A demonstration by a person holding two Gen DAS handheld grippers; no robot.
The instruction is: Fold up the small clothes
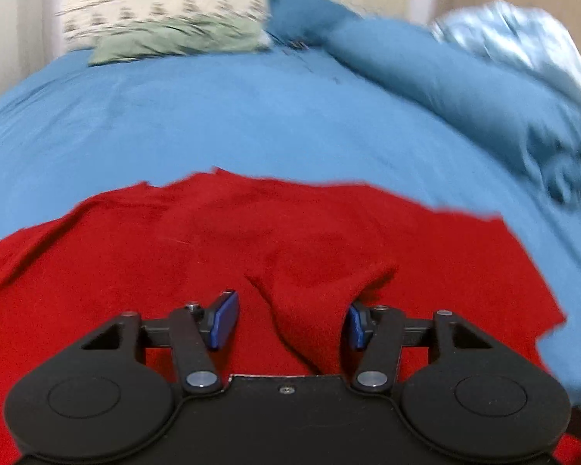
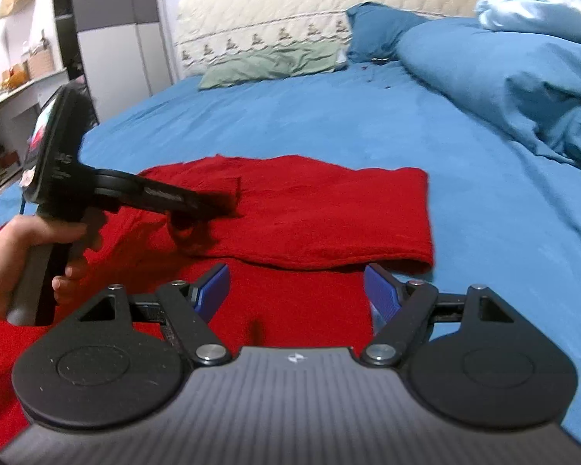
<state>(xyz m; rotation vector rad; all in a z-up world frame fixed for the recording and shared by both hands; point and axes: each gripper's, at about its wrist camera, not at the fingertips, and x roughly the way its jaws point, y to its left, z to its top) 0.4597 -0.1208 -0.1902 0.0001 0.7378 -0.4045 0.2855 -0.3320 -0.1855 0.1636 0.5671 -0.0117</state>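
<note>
A bedroom: a bed (image 2: 290, 124) under a blue sheet, a cream headboard (image 2: 290, 4) and a green pillow (image 2: 275, 64) at the far end, a heaped blue duvet (image 2: 503, 73) along the right side. On the near part of the sheet lies the red garment (image 2: 310, 213), spread mostly flat, one part already laid over the rest so that a doubled edge runs across just ahead of the right gripper (image 2: 296, 290). Its long axis lies left to right across both views, not toward the headboard.

The right gripper hovers over the garment's near right part, jaws spread wide and gripping nothing; the folded edge is just beyond its fingertips and the free right-hand end is a little to its right.

The left gripper (image 1: 288, 321) sits lower on the cloth, half open, with a raised ridge of red fabric standing between its pads (image 1: 224, 319). The ridge touches the right pad or nearly so; the left pad is clear, so it does not look clamped. In the right wrist view a hand (image 2: 23, 248) holds this gripper at the garment's left-centre.

The left gripper seems nearer to a grasp; the next fold probably runs along that long axis.
</note>
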